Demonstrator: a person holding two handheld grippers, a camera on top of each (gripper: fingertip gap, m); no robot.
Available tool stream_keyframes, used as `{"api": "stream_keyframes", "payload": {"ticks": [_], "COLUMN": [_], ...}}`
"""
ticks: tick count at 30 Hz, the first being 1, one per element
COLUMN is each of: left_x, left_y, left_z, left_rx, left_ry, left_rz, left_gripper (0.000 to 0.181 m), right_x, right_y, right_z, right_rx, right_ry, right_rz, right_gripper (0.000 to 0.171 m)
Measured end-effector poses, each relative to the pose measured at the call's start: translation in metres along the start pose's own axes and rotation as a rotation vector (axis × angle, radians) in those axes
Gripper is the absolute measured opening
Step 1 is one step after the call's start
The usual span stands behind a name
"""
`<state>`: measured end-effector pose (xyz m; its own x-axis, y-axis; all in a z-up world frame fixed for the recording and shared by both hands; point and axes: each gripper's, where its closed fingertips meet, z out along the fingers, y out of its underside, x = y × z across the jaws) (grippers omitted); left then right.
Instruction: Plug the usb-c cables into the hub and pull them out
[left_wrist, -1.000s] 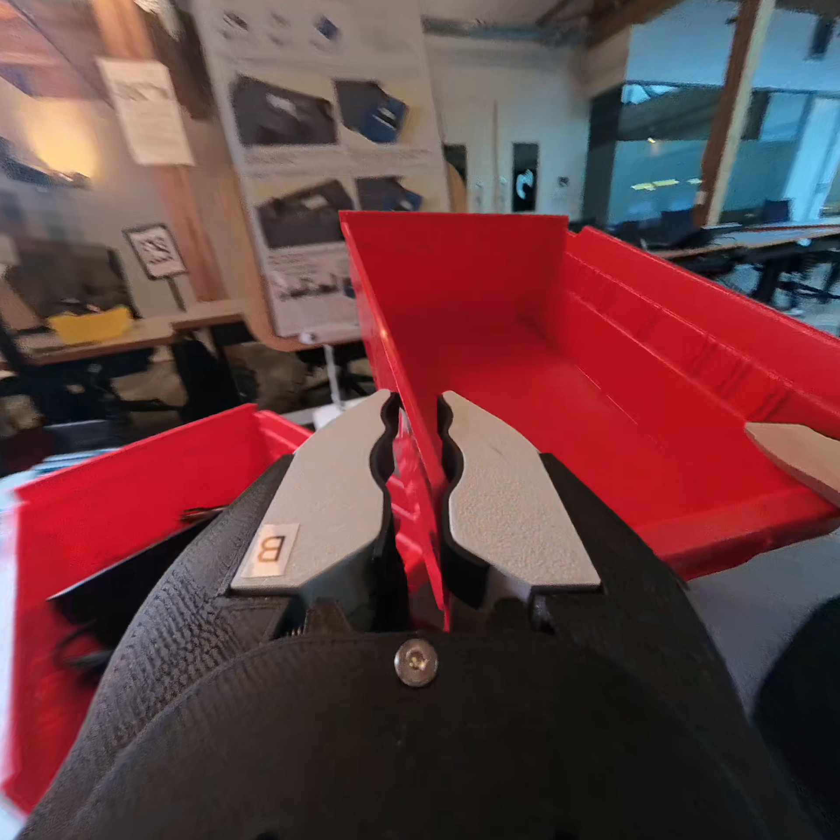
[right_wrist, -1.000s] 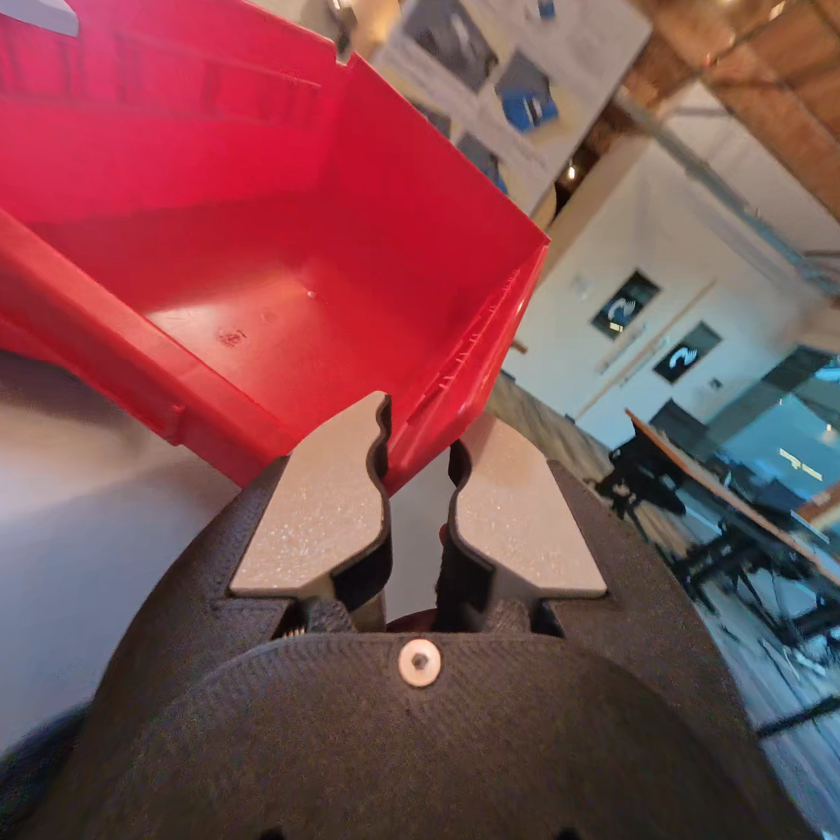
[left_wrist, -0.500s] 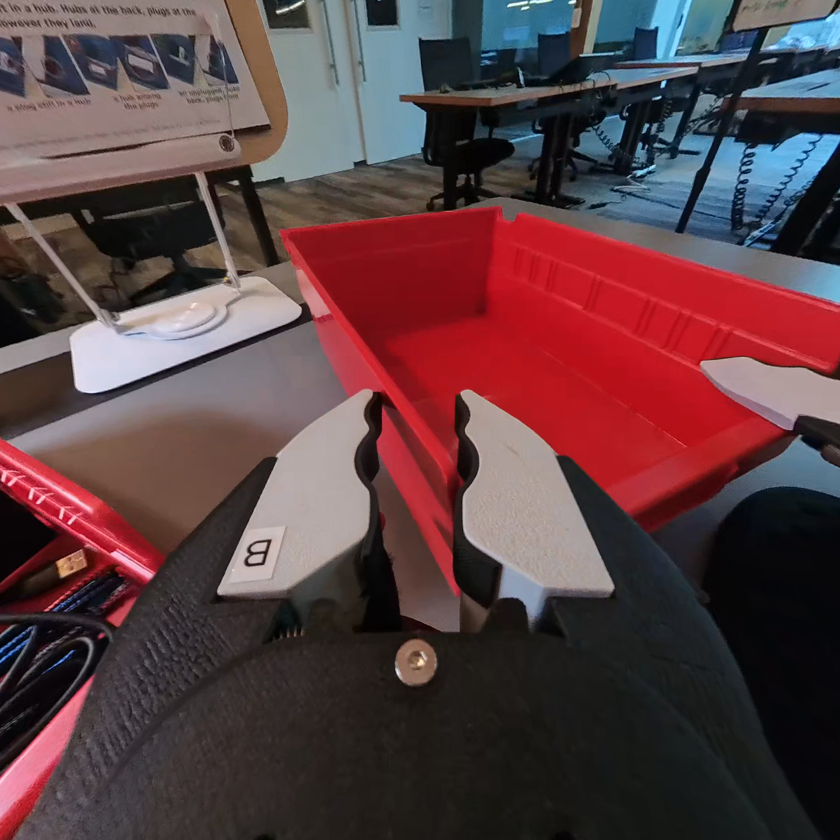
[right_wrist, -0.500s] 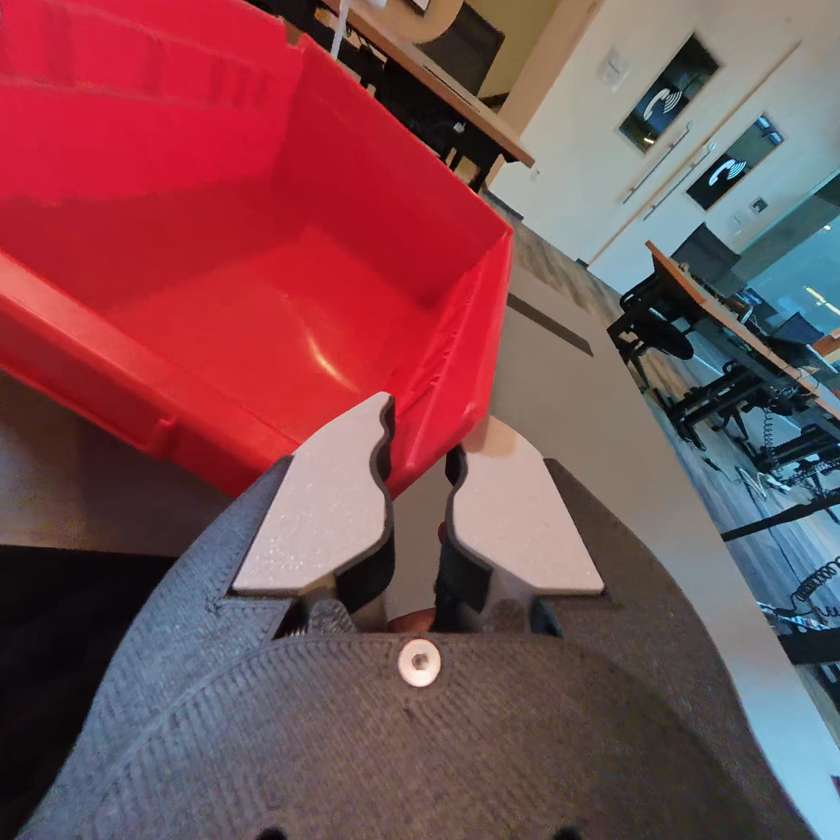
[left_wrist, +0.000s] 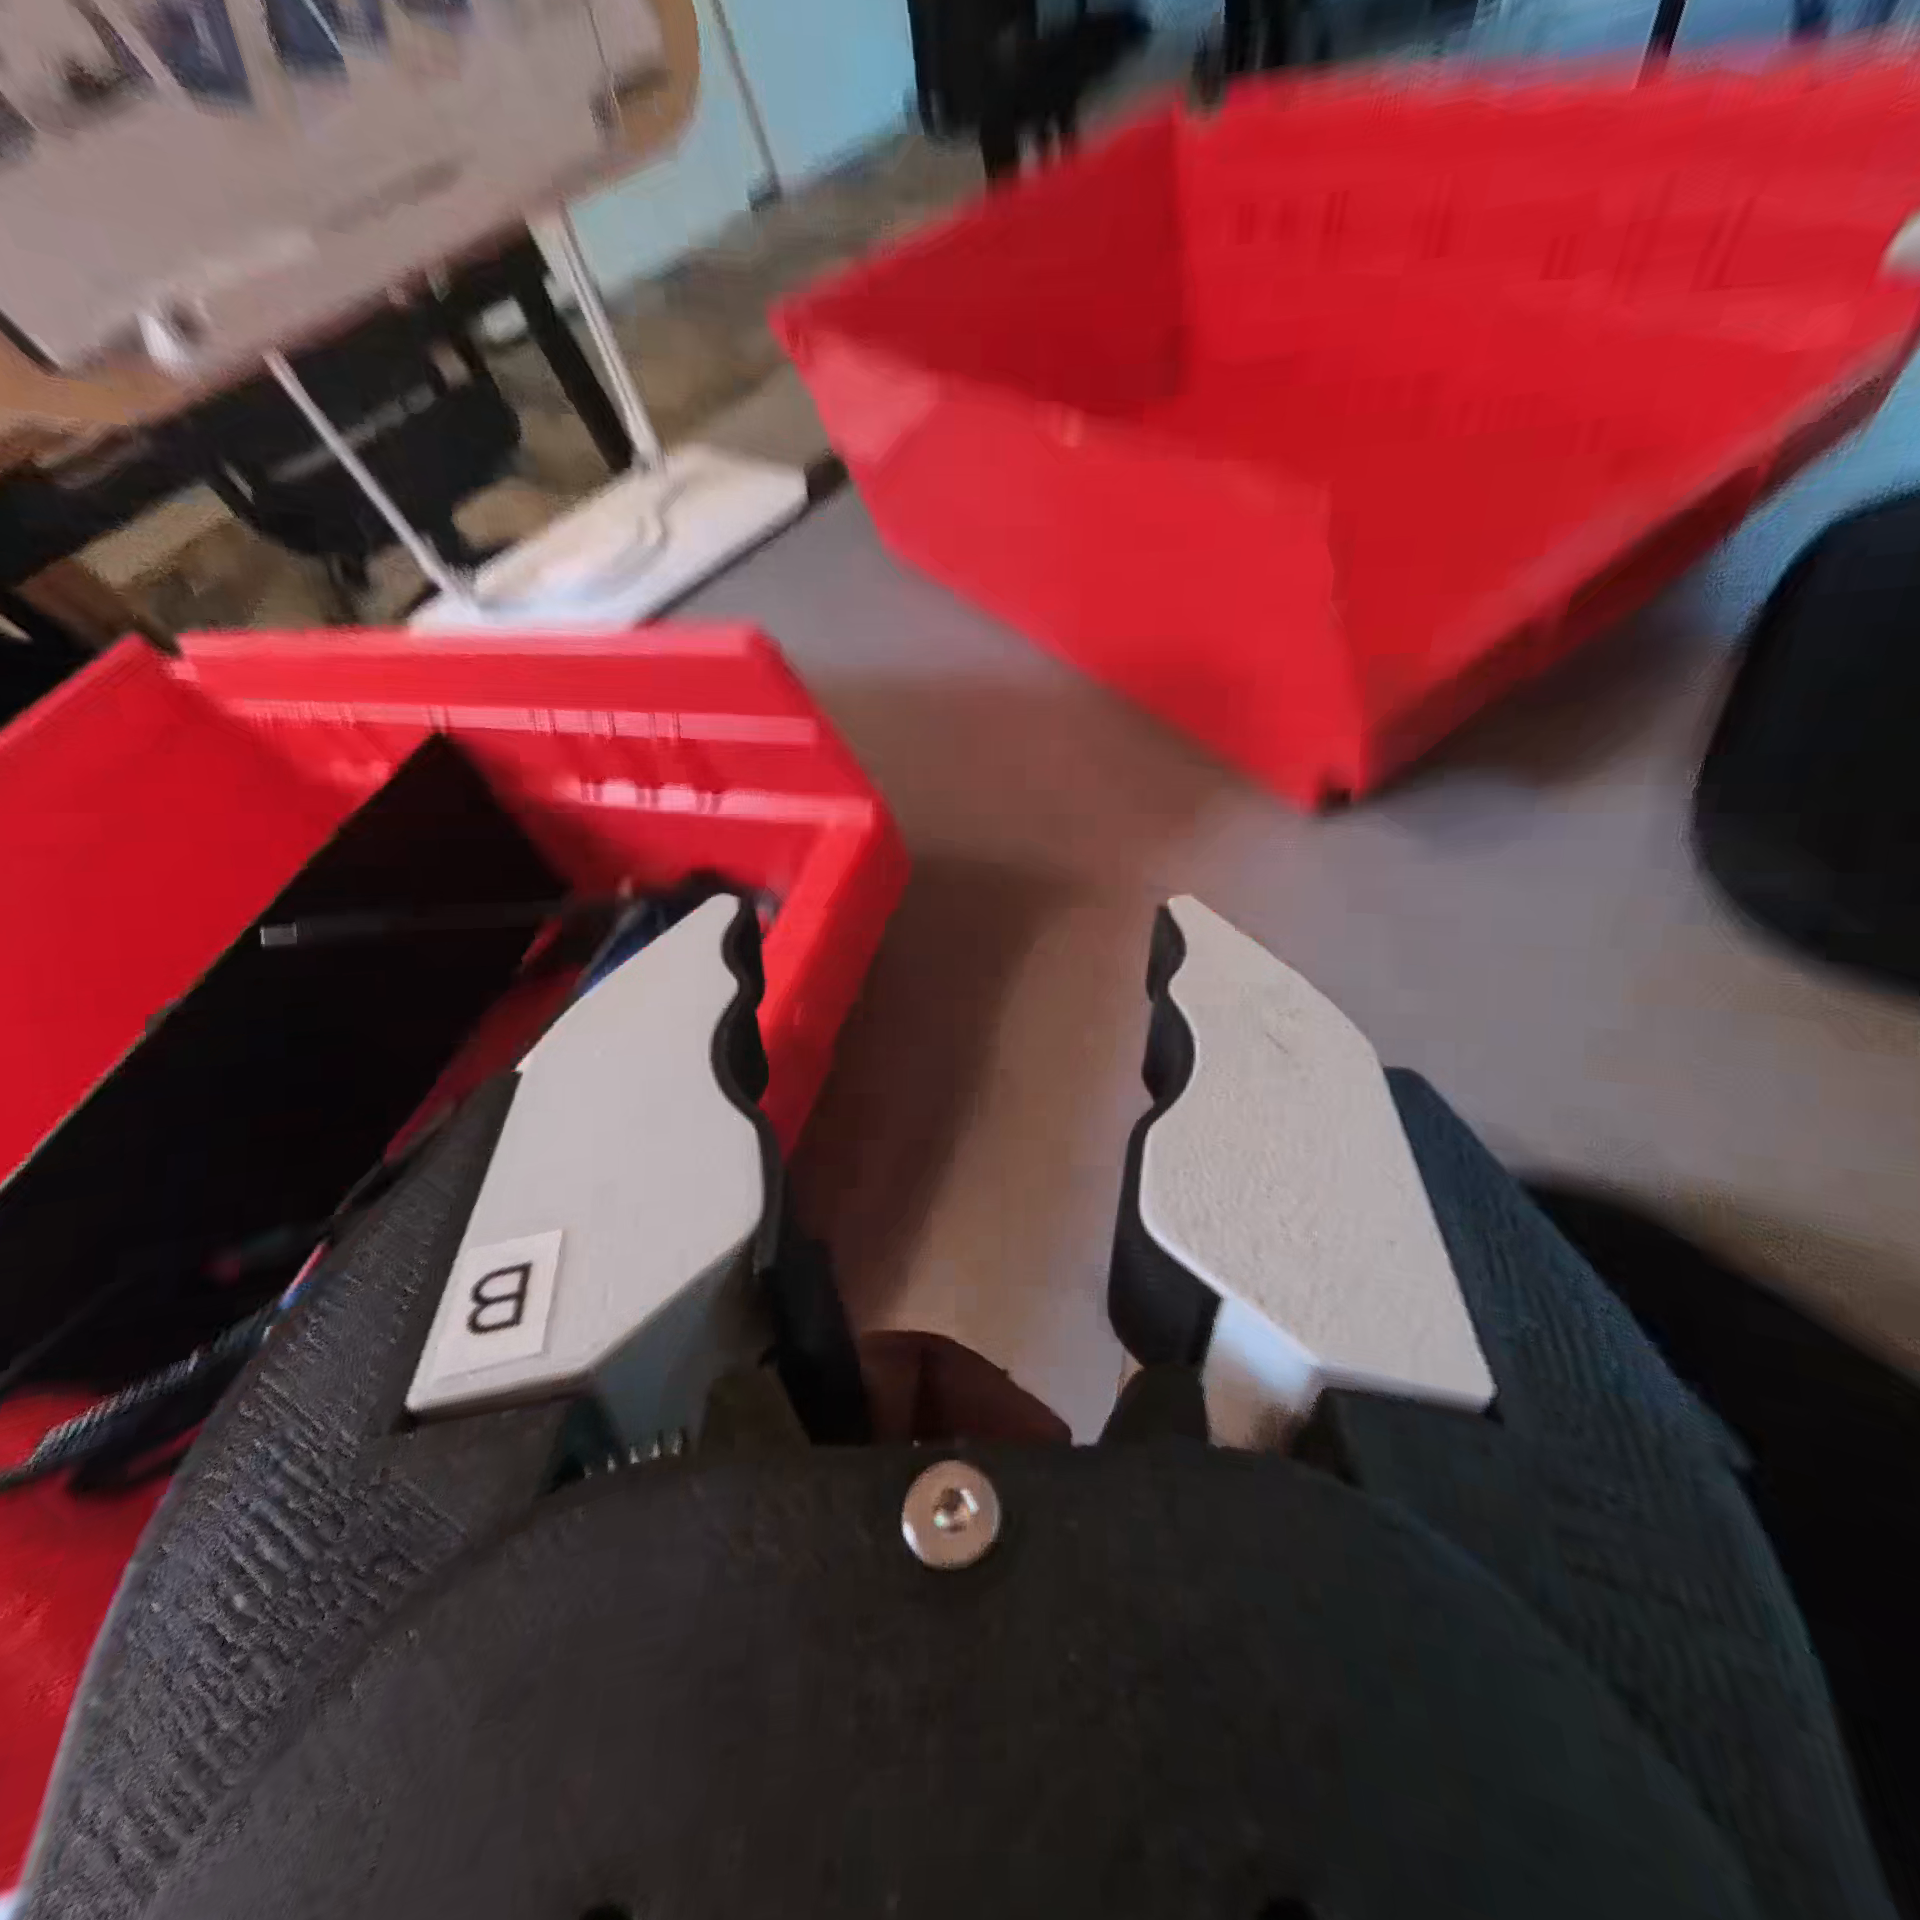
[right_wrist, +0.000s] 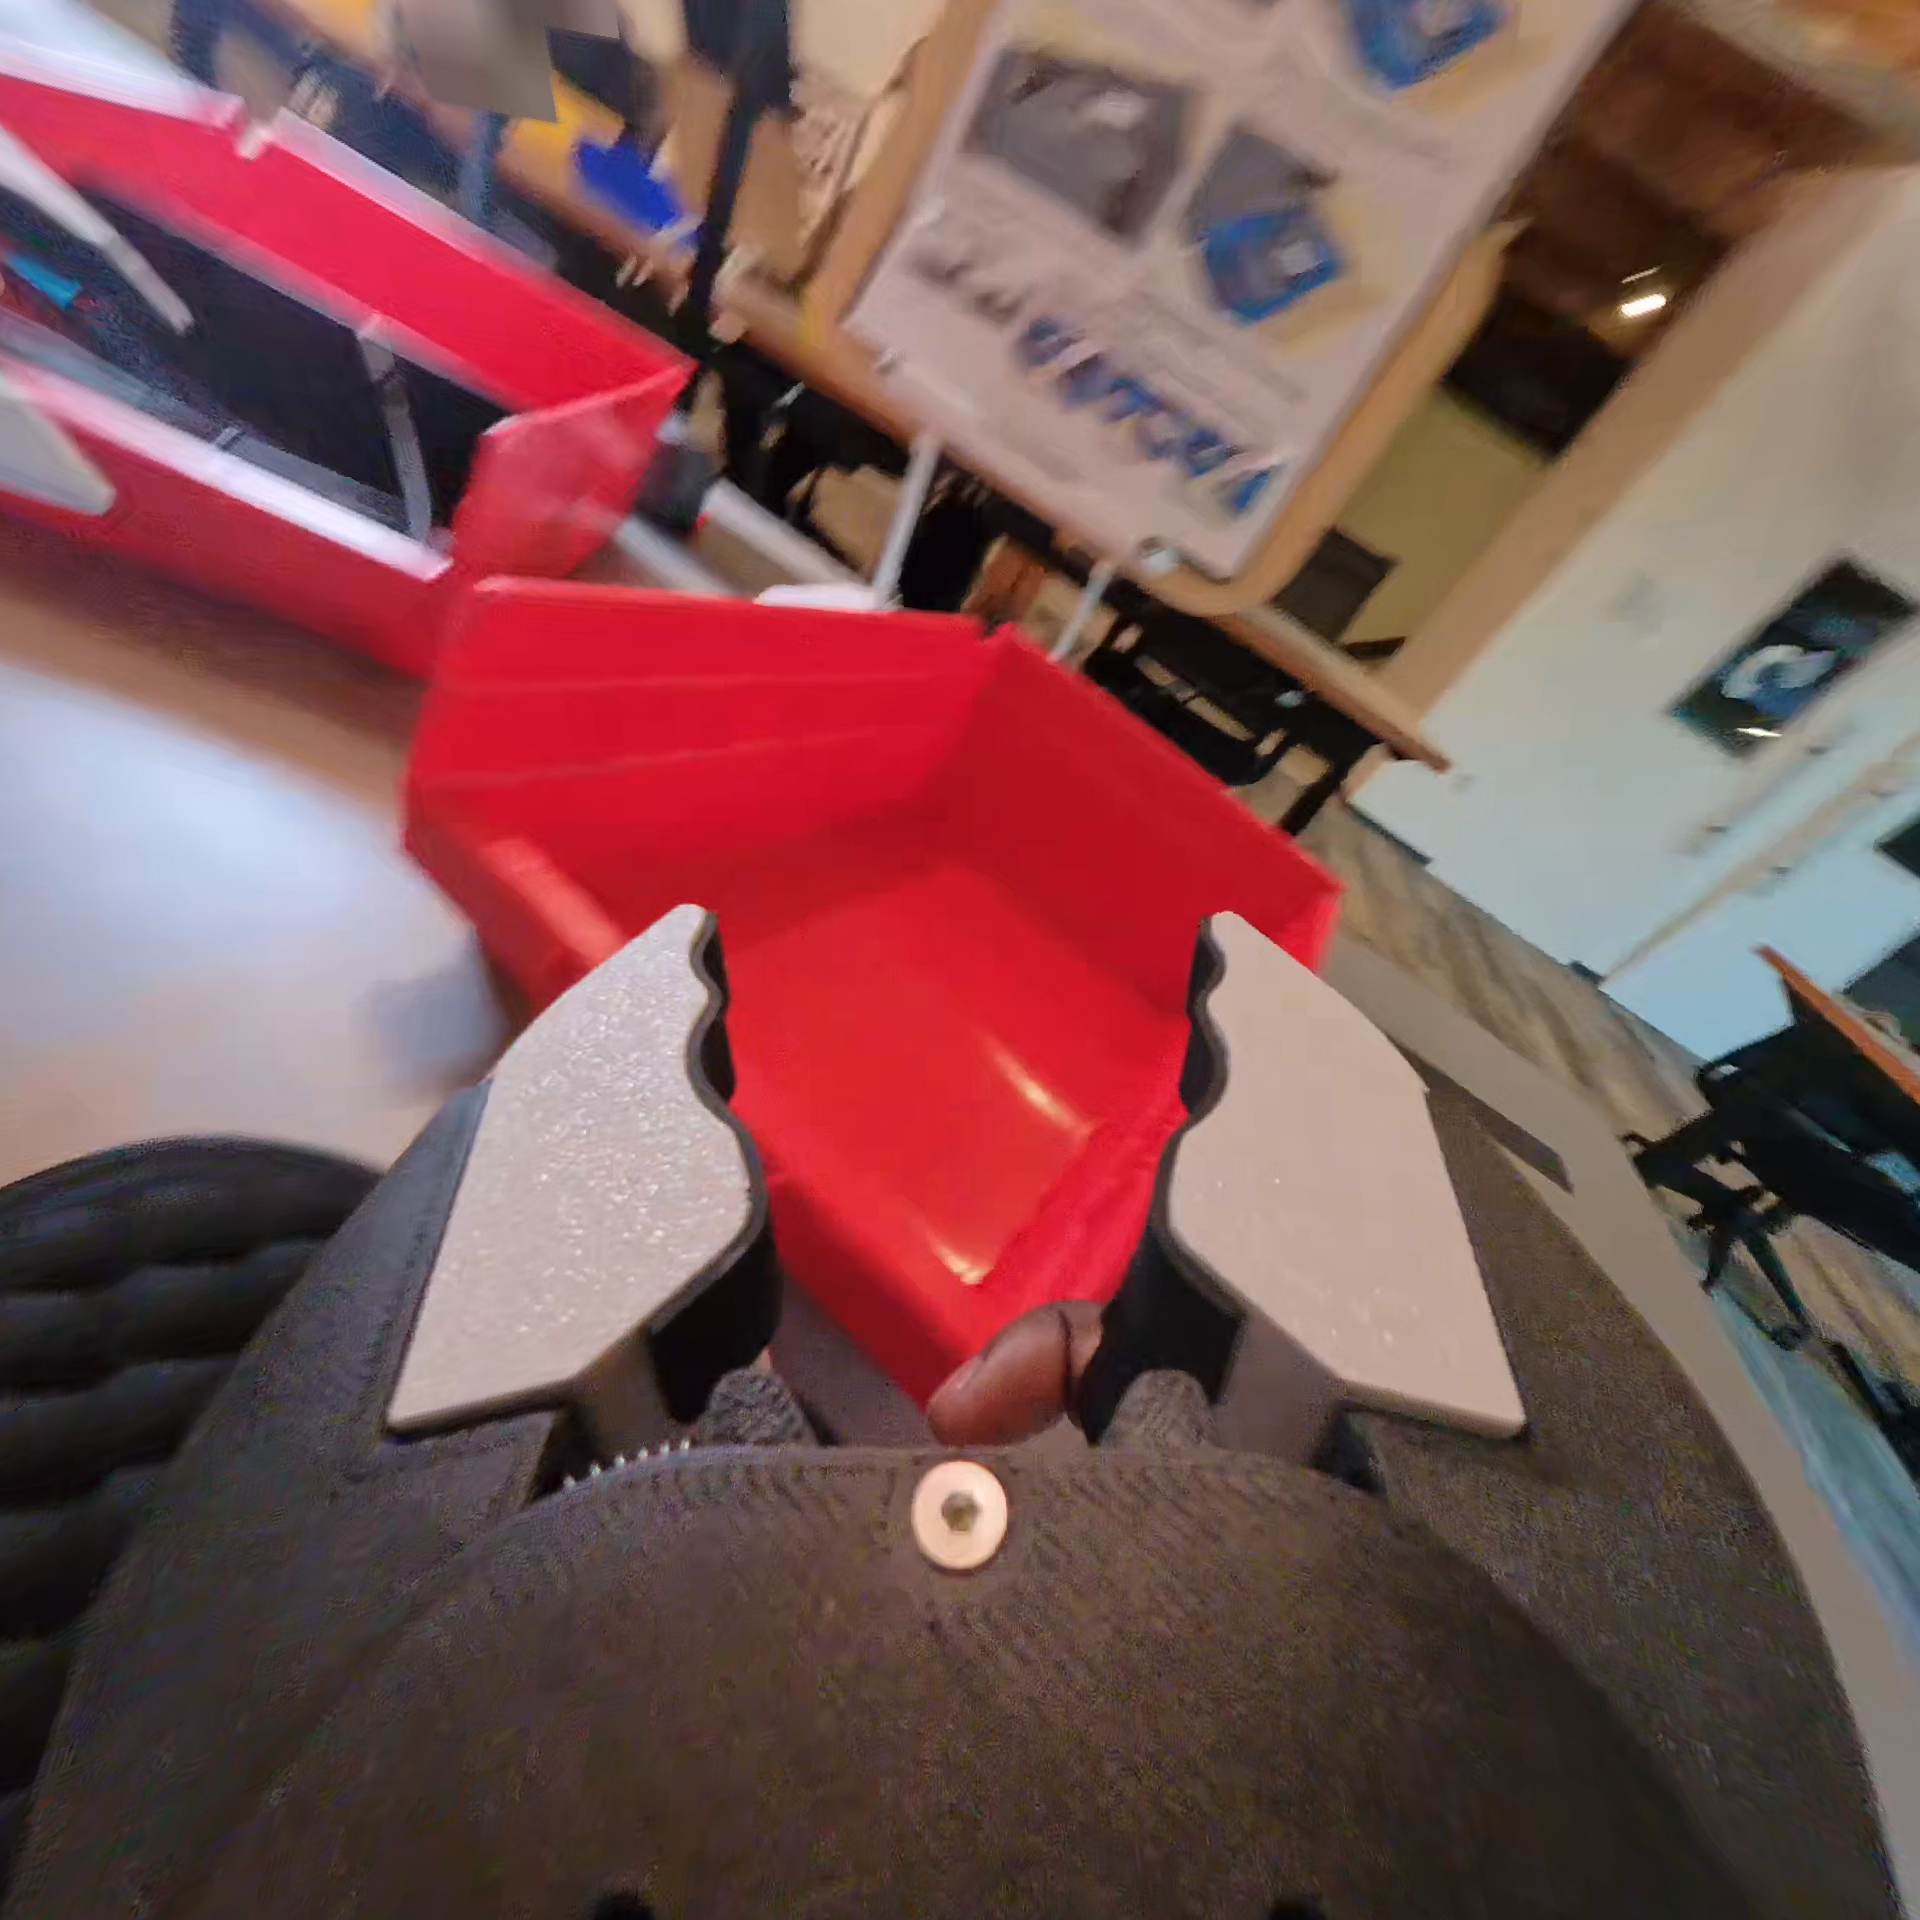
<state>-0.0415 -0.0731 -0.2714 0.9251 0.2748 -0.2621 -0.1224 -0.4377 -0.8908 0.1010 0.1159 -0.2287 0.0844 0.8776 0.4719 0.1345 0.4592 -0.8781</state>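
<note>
My left gripper (left_wrist: 956, 914) is open and empty over the grey table (left_wrist: 1091, 790), its left finger next to the corner of a red bin (left_wrist: 520, 707). That bin holds a black panel and dark cables (left_wrist: 416, 920); no hub can be made out. My right gripper (right_wrist: 956, 920) is open and empty, its fingers either side of the near corner of an empty red bin (right_wrist: 727, 727). The empty bin also shows at the upper right of the left wrist view (left_wrist: 1143, 540). The cable bin shows at the upper left of the right wrist view (right_wrist: 343, 239).
A poster board (right_wrist: 1195, 260) on a white stand base (left_wrist: 644, 540) stands behind the bins. A dark sleeve (left_wrist: 1818, 727) is at the right edge. Office desks and chairs lie beyond the table.
Both grippers were shut on the empty red bin's walls and holding it tilted up. They have now opened, let it go and pulled back. The bin rests on the table.
</note>
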Motion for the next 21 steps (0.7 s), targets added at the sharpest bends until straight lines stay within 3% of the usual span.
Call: {"api": "stream_keyframes", "payload": {"ticks": [3, 8, 10, 11, 15, 21], "left_x": [-0.011, -0.032, -0.044, -0.053, -0.062, -0.080], "left_y": [0.035, 0.043, 0.058, 0.067, 0.074, 0.096], "left_z": [-0.003, 0.012, 0.017, 0.017, 0.008, -0.032], "left_rx": [-0.149, -0.266, -0.369, -0.421, -0.418, -0.460], "left_ry": [-0.022, -0.121, -0.167, -0.206, -0.218, -0.209], "left_rz": [0.117, 0.271, 0.317, 0.343, 0.315, 0.242], "left_gripper": [0.067, 0.063, 0.055, 0.041, 0.037, 0.041], "right_x": [-0.053, -0.093, -0.090, -0.087, -0.068, -0.014], "right_y": [0.006, 0.038, 0.049, 0.052, 0.064, 0.095], "right_z": [0.017, 0.038, 0.042, 0.042, 0.038, 0.017], "right_rx": [-0.133, -0.333, -0.398, -0.416, -0.480, -0.639], "right_ry": [-0.163, -0.210, -0.168, -0.154, -0.127, -0.095], "right_rz": [-0.069, -0.227, -0.321, -0.339, -0.369, -0.380], "right_gripper": [0.073, 0.065, 0.049, 0.040, 0.039, 0.040]}}
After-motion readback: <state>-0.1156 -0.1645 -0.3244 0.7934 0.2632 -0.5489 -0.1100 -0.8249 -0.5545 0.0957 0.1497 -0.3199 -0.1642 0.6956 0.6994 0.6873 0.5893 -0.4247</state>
